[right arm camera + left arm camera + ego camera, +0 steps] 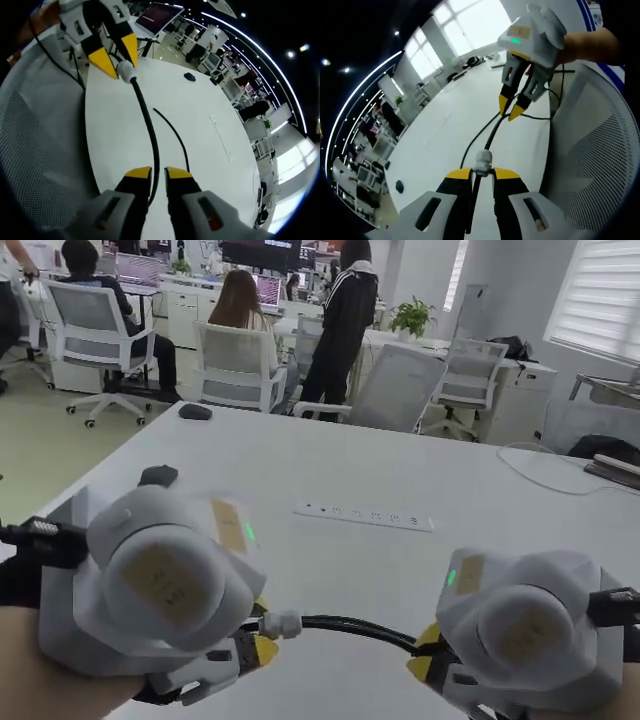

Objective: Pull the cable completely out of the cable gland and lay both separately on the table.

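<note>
A white cable gland (281, 624) hangs just above the white table (330, 460), near its front edge. My left gripper (263, 628) is shut on it. In the left gripper view the gland (483, 161) sits between my left gripper's (483, 174) yellow tips. A black cable (350, 625) runs out of the gland to the right, sagging slightly, into my right gripper (424, 650), which is shut on it. In the right gripper view the cable (150, 135) passes between my right gripper's (157, 173) tips and leads up to the gland (126, 71), held by the left gripper (116, 52).
A white power strip (365, 516) lies mid-table; a black mouse (195, 411) and a small dark object (158, 476) lie to the left. A mesh chair back (600, 165) stands close behind the table's near edge. Office chairs and people are beyond the far edge.
</note>
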Available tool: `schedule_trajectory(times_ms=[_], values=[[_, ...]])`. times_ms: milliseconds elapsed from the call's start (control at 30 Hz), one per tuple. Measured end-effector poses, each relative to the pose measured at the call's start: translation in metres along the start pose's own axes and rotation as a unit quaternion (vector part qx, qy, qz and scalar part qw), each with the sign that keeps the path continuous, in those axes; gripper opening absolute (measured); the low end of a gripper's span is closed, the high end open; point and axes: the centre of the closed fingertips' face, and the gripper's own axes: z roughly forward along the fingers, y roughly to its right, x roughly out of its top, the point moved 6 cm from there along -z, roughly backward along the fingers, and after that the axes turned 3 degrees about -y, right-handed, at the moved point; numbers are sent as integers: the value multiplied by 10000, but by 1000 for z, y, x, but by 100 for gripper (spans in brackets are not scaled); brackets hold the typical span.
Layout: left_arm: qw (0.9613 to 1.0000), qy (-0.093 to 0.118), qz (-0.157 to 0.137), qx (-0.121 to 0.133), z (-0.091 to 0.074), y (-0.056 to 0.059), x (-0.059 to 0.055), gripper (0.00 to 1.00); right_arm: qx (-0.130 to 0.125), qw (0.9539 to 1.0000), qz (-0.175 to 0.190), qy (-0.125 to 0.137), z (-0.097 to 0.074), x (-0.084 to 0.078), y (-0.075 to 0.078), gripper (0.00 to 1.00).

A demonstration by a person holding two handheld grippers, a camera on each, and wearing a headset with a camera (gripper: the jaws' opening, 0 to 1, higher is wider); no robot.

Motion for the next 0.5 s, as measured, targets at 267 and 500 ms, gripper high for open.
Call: schedule_trajectory(times_ms=[267,500], values=[[9996,167,188,-87,2,10,8,16,280,9954,-581,704,3,54,-21,23],[9995,242,194,-89,-1,10,9,16,391,9901,-1069,823,13,68,-24,7]])
